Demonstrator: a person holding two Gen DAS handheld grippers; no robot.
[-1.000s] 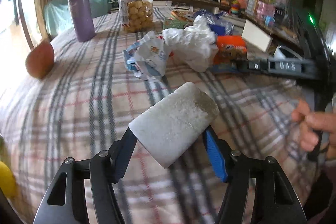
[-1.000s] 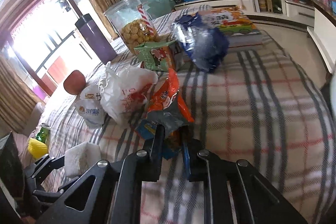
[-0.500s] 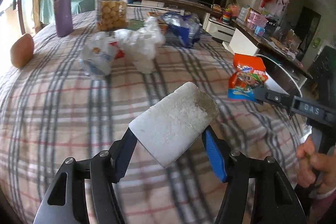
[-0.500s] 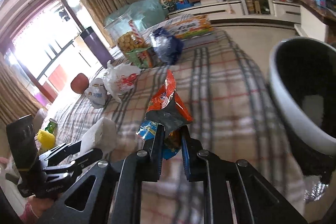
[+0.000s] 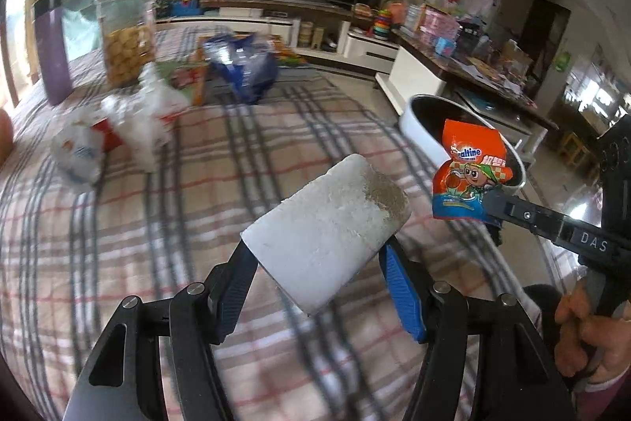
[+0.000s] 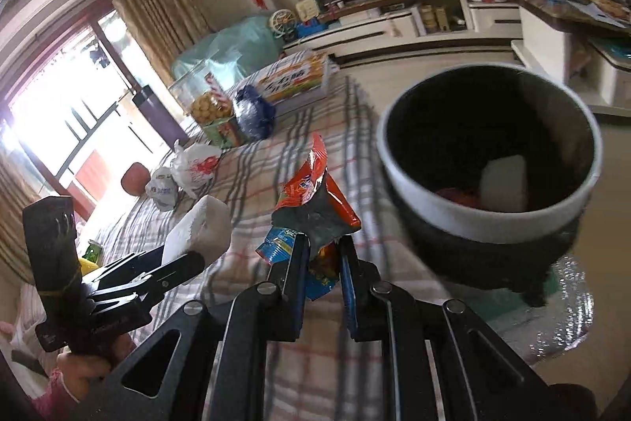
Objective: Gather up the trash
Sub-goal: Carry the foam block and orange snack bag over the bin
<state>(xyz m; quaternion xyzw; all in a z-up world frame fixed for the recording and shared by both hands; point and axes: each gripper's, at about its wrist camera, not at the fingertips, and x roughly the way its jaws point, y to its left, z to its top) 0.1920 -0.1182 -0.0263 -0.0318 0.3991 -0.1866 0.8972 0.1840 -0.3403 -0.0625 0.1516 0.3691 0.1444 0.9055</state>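
**Two pieces of trash held above the plaid table**

Plaid cloth covers the table (image 5: 118,223), with a television and cluttered shelves behind it. The left gripper (image 5: 319,263) pinches a white foam block (image 5: 327,223) between its blue-padded fingers, lifted off the cloth. The right gripper (image 6: 321,263) is pressed together on an orange snack wrapper (image 6: 315,200), holding it upright near the table's edge. Just beside the wrapper, off the table's right side, stands a dark trash bin (image 6: 418,192) with a pale rim; a white piece and something red lie inside it. Farther back on the cloth rest crumpled white plastic bags (image 5: 134,129), a blue foil bag (image 5: 244,66), a cookie jar (image 5: 126,38) and a purple bottle (image 5: 53,54).
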